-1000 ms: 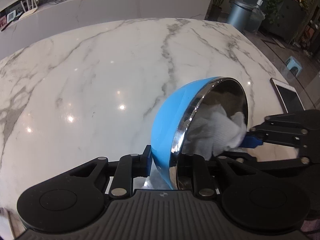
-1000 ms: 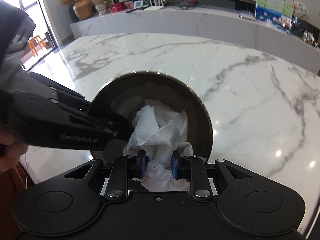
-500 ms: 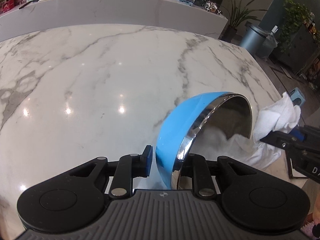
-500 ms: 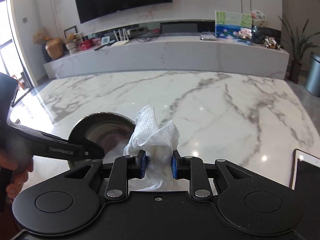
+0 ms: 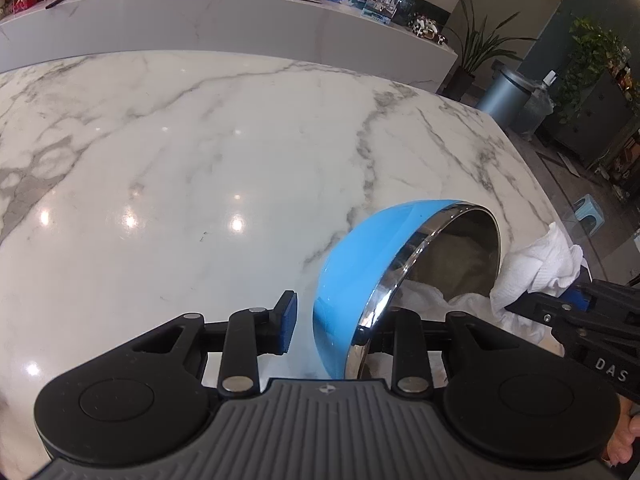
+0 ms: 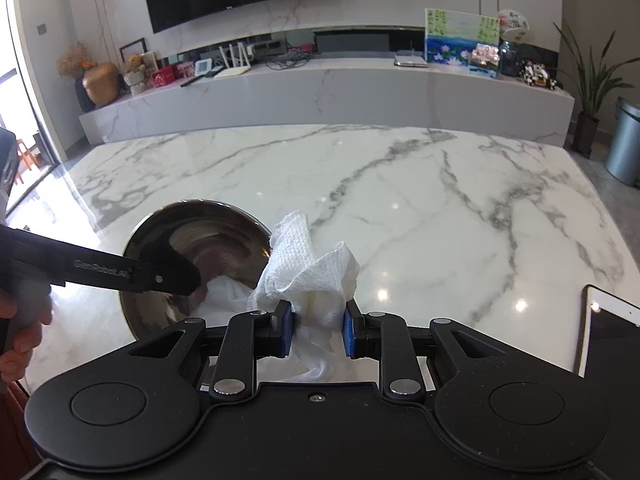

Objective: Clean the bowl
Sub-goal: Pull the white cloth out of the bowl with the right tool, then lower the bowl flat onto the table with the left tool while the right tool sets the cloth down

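Observation:
The bowl (image 5: 360,264), blue outside and shiny steel inside, stands tilted with its mouth turned right. Its rim sits between the jaws of my left gripper (image 5: 336,320), which are opening. The left pad (image 5: 288,322) stands clear of the blue wall, and the other finger is hidden inside the bowl. From the right wrist, the bowl (image 6: 208,240) lies at lower left with the left gripper (image 6: 172,276) reaching into it. My right gripper (image 6: 316,328) is shut on a crumpled white paper towel (image 6: 308,268), held just outside the rim. In the left wrist view, the towel (image 5: 536,264) and right gripper (image 5: 580,300) are at right.
The white marble table (image 6: 440,220) stretches ahead. A tablet (image 6: 612,340) lies near its right edge. A person's hand (image 6: 16,320) holds the left gripper. Beyond the table are a low marble counter (image 6: 320,92) and a grey bin (image 6: 624,144).
The right gripper pulled the towel out of the bowl and off to the right of its rim. The left jaws widened, and the left pad came off the blue wall.

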A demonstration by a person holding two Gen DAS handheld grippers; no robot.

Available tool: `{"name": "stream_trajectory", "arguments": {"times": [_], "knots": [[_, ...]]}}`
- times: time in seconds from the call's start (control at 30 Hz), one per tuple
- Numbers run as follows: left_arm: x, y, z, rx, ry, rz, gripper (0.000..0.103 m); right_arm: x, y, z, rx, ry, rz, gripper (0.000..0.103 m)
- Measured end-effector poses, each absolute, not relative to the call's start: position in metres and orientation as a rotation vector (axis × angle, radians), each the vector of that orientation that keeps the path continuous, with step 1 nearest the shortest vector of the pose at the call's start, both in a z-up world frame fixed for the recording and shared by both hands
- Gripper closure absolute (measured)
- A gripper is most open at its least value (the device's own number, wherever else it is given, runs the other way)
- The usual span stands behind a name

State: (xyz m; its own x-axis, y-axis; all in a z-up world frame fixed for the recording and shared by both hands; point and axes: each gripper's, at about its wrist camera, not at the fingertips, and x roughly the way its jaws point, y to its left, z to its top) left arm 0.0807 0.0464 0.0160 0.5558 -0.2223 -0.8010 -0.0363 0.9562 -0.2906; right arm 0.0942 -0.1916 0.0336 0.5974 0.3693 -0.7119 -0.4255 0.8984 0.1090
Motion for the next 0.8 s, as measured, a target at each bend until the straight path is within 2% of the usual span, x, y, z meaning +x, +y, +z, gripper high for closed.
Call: {"name": "stream_trajectory", "arguments": {"times": [0.17, 0.37, 0.43, 0.5, 0.67, 0.8], "knots": [[0.082, 0.049, 0.013, -0.275, 0.996, -0.075, 0.073, 0.097, -0.199, 0.029, -0.2, 0.783, 0.32, 0.082], [0.083, 0.06, 0.009, -0.297, 1.017, -0.019, 0.073, 0.097, -0.196, 0.012, -0.29, 0.856, 0.361, 0.081], [0.083, 0.061, 0.008, -0.298, 1.021, -0.008, 0.073, 0.096, -0.195, 0.012, -0.274, 0.855, 0.384, 0.073], [0.083, 0.062, 0.009, -0.3, 1.019, -0.013, 0.073, 0.094, -0.195, 0.017, -0.274, 0.831, 0.387, 0.054], [0.082, 0.063, 0.009, -0.305, 1.016, -0.022, 0.073, 0.086, -0.197, 0.039, -0.241, 0.729, 0.415, 0.041], [0.081, 0.064, 0.011, -0.31, 1.01, -0.024, 0.073, 0.077, -0.191, 0.05, -0.226, 0.665, 0.499, 0.041]]}}
